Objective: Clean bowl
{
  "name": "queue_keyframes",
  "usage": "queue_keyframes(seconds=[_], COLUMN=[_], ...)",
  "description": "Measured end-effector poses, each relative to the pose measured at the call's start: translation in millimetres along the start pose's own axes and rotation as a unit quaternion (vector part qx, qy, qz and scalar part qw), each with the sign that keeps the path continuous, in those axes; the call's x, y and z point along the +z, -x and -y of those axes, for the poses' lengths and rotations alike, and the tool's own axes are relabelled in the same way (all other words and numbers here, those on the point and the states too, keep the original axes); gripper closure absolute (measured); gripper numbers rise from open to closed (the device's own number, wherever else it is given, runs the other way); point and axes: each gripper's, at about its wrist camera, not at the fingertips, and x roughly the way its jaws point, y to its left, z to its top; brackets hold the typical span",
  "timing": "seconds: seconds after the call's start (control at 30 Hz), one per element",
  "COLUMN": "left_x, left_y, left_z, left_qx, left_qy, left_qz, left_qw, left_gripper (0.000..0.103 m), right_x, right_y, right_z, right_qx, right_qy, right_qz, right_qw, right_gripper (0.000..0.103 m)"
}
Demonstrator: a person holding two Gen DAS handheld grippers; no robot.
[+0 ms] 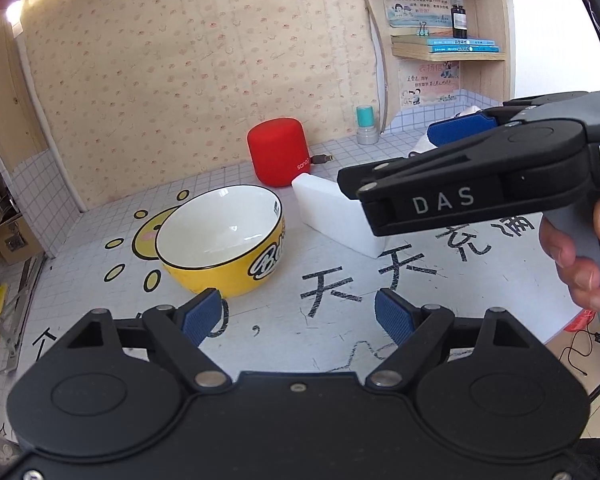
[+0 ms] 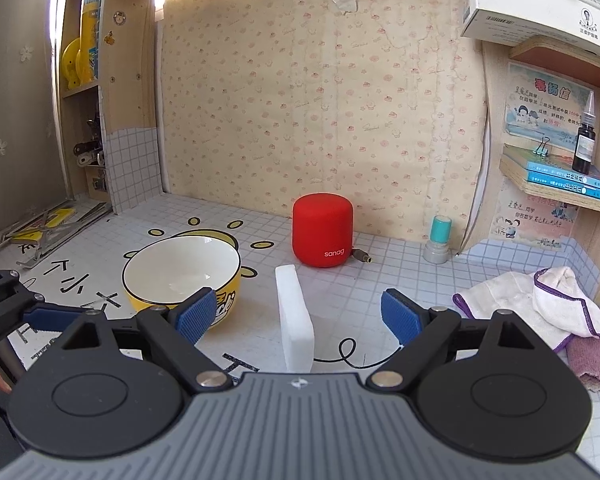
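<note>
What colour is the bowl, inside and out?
The bowl is yellow outside with a black rim, white inside; the left wrist view shows it best.

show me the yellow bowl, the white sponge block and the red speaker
yellow bowl [image 2: 182, 270], right wrist view, white inside
white sponge block [image 2: 296, 320], right wrist view, narrow top face
red speaker [image 2: 323, 232], right wrist view, front side

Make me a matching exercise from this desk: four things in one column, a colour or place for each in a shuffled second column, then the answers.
Column one:
1. bowl
2. speaker
3. sponge block
4. towels

Column two:
A. red, standing by the back wall
B. white, standing on edge between the right gripper's open fingers
C. yellow outside, white inside, on the sun drawing
D. heaped at the desk's right end, white with purple trim over a mauve one

Pairs: 1-C, 2-A, 3-B, 4-D
</note>
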Motion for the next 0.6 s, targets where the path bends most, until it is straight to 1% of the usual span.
queue_keyframes(seconds=[0.1,0.27,0.6], left_x=[1,-2,-9], left_y=[-1,-5,-3], left_z=[-10,-20,-26], left_qx=[-0.002,0.003,-0.017], left_qy=[0.005,0.004,-0.007], left_qz=[0.004,0.002,0.011], left_qw=[1.0000,1.0000,0.9998], left_gripper=[0.018,0.018,0.018], right_x=[1,3,5], right_y=[-4,-10,-22], right_z=[-3,-7,-8], right_qx=[0.012,0.008,-0.002], right_qy=[0.007,0.016,0.035], right_qz=[-0.001,-0.005,-0.021], right_qw=[1.000,1.000,0.999], right_gripper=[0.013,0.013,0.013])
